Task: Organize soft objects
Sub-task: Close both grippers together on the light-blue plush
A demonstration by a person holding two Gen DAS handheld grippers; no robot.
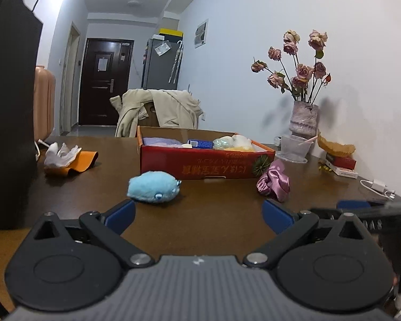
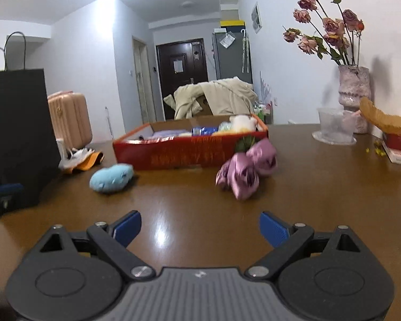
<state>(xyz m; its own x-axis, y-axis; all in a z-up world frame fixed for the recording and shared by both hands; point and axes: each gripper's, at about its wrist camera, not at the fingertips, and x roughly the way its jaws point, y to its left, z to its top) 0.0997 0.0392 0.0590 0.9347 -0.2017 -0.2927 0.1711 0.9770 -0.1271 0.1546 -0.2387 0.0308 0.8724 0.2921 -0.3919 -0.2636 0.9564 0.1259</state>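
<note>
Sitting on the brown wooden worktop (image 1: 214, 214) are one fluffy light-blue plush toy (image 1: 153, 186), one shiny pink satin scrunchie (image 1: 274, 180), one crumpled white cloth (image 1: 60, 153) lying over one orange leather pouch (image 1: 80, 161), and one shallow red cardboard box (image 1: 200, 160). One black paper bag (image 2: 16, 133) is standing at the left, and one pink glass vase (image 1: 304, 119) of dried roses at the far right.

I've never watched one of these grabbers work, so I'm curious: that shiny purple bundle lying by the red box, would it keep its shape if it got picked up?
Probably not. The purple bundle looks like gathered satin cloth, so it would likely sag and unfold. Its glossy folds suggest it could slip between the fingers. It seems light, and unlikely to roll.
</note>
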